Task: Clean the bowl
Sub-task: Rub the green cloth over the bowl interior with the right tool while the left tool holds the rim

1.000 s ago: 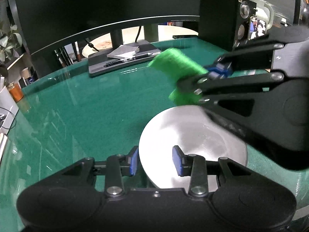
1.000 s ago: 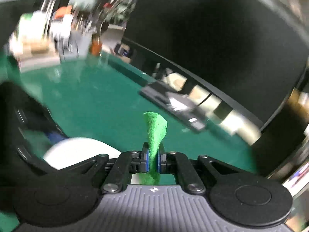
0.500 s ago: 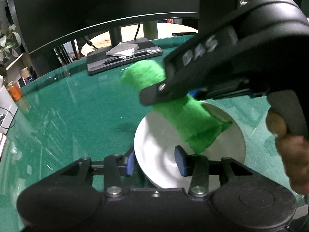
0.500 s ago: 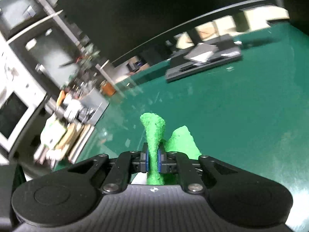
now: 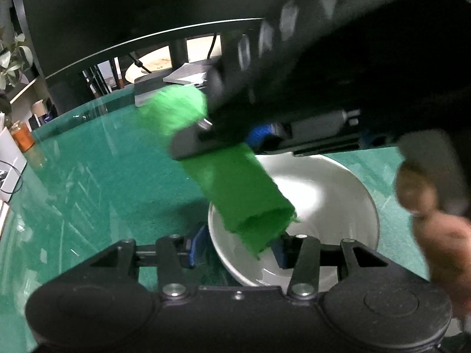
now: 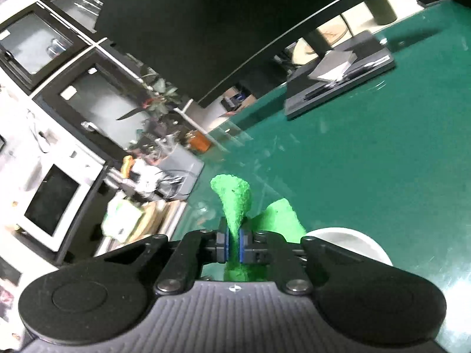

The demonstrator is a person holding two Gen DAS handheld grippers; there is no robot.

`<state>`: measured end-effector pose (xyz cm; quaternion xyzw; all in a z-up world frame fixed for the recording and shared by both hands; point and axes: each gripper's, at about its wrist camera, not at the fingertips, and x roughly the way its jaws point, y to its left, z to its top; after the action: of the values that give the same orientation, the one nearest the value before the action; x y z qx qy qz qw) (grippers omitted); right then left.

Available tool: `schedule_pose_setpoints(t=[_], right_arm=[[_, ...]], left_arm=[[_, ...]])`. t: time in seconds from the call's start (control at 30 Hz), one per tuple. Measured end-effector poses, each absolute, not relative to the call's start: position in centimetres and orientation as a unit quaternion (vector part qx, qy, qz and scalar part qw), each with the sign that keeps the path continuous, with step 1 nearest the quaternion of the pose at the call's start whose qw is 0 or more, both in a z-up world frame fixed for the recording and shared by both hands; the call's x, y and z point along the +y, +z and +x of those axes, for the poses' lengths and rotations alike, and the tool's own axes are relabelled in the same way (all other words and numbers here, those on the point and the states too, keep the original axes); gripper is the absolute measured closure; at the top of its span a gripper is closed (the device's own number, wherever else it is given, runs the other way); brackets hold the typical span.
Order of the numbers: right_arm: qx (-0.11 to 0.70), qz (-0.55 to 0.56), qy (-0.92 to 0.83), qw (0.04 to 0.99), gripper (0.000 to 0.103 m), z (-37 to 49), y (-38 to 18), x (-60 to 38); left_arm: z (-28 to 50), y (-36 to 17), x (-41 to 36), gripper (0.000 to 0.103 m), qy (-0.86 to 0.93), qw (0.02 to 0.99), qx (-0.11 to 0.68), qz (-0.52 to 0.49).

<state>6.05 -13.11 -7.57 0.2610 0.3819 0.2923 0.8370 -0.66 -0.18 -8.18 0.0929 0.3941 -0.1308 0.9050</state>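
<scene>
The right tongs (image 6: 232, 245) are clamped tight on a folded green cloth (image 5: 244, 197), whose loose end hangs down into the white bowl (image 5: 329, 194). The left tongs (image 5: 238, 250) straddle the bowl's near rim, one pad outside and one inside, and their jaws are opening. The bowl sits on the green desk (image 5: 103, 176), toward its near edge.

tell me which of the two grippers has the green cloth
The right gripper: its blue pads pinch the green cloth over the white bowl. The left gripper straddles the bowl's rim instead.
</scene>
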Motion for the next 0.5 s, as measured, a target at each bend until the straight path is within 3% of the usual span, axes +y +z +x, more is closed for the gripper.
schedule_pose_setpoints(t=[0.13,0.37,0.5], right_arm=[[0.373,0.233,0.269,0.857,0.097,5.8,-7.5,-13.8],[0.330,0.059,0.272,0.902,0.096,4.3,-6.5,-11.0],[0.328,0.049,0.280,0.901,0.096,4.1,-6.4,-10.9]], left_arm=[[-0.6,-8.2,-0.3,0.056,-0.131,0.905,0.393,0.092],[-0.5,-8.3,-0.5,0.056,-0.128,0.907,0.392,0.092],[-0.2,-8.4,-0.7,0.060,-0.123,0.907,0.392,0.089]])
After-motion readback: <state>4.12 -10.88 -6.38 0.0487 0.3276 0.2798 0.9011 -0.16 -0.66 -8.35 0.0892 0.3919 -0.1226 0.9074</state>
